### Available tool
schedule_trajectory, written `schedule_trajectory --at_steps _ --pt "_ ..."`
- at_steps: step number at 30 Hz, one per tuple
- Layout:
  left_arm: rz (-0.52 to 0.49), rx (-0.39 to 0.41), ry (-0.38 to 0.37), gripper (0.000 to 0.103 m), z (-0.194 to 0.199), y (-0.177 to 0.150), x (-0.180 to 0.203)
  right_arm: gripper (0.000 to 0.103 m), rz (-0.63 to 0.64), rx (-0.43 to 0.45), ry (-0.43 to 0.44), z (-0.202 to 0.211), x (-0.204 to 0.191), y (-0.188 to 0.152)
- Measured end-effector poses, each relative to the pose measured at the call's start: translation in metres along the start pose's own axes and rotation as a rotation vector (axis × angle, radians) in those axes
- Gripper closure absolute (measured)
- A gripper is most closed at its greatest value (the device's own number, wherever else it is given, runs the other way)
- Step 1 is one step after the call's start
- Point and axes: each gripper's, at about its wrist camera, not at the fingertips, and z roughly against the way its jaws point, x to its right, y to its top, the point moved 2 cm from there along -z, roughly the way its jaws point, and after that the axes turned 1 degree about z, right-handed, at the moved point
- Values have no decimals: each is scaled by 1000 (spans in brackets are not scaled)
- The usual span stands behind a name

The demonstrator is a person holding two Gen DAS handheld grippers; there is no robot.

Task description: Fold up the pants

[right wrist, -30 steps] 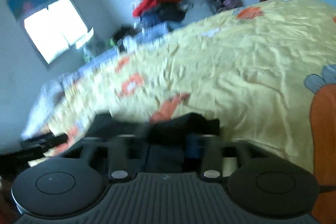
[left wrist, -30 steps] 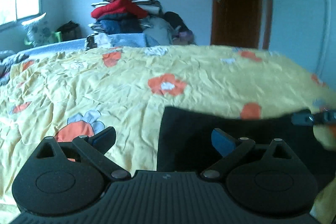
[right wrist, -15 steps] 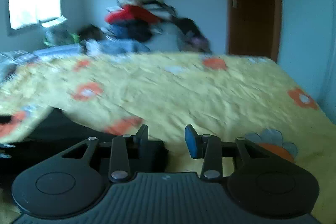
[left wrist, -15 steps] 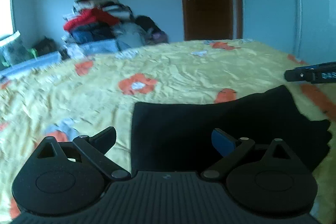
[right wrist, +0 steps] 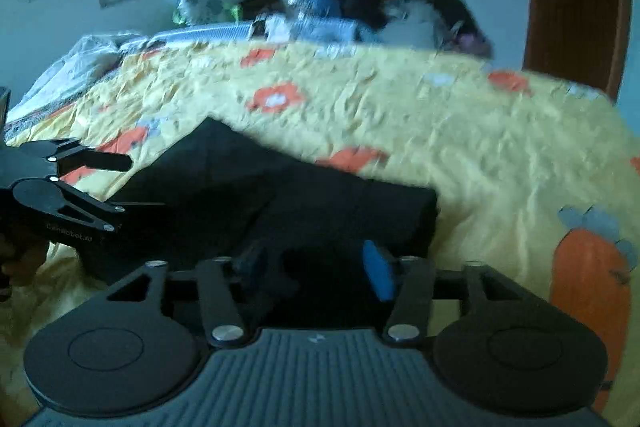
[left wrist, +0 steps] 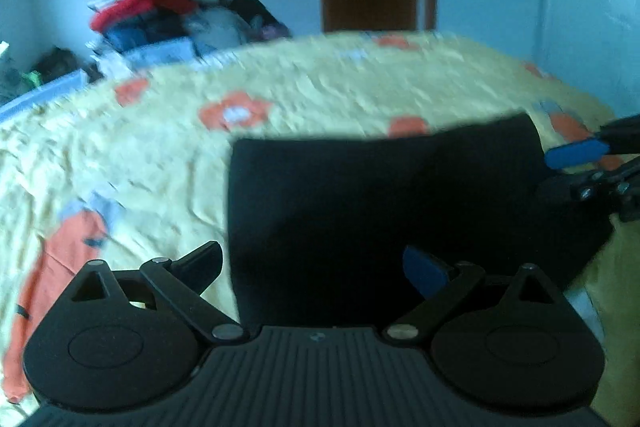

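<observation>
We are looking at black pants (left wrist: 380,203) lying folded into a flat, squarish block on the yellow flowered bedspread (left wrist: 320,95). Our left gripper (left wrist: 316,267) is gaping wide above them; our right gripper (right wrist: 316,267) is spreading moderately, holding nothing.
</observation>
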Motion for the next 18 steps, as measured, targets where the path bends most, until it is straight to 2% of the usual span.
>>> schedule_trajectory --at_steps 1,2,3,5,7,10,12,14,18 --pt "3 9 0 6 2 -2 0 43 42 -39 -18 -7 -4 -5" --pt "3 20 -1 6 5 -3 0 41 81 -40 -38 -6 -7 -10" --pt "3 31 -4 5 9 -3 -2 41 63 -29 -26 -3 -4 -9" --pt "28 45 -8 5 12 -2 -11 38 -59 9 27 8 14 -8" --pt "96 26 -29 5 7 0 -25 36 -179 35 18 13 38 -9" --pt "233 -28 -119 5 -6 0 -46 36 -298 3 54 4 72 -18" --pt "322 -63 -168 5 -16 -3 -58 35 -377 -5 141 -5 85 -24" --pt "370 -54 -206 4 -20 -5 -65 35 -397 -2 206 -9 87 -24" --pt "334 -55 -220 5 -25 0 -59 35 -333 -23 254 -20 74 -16"
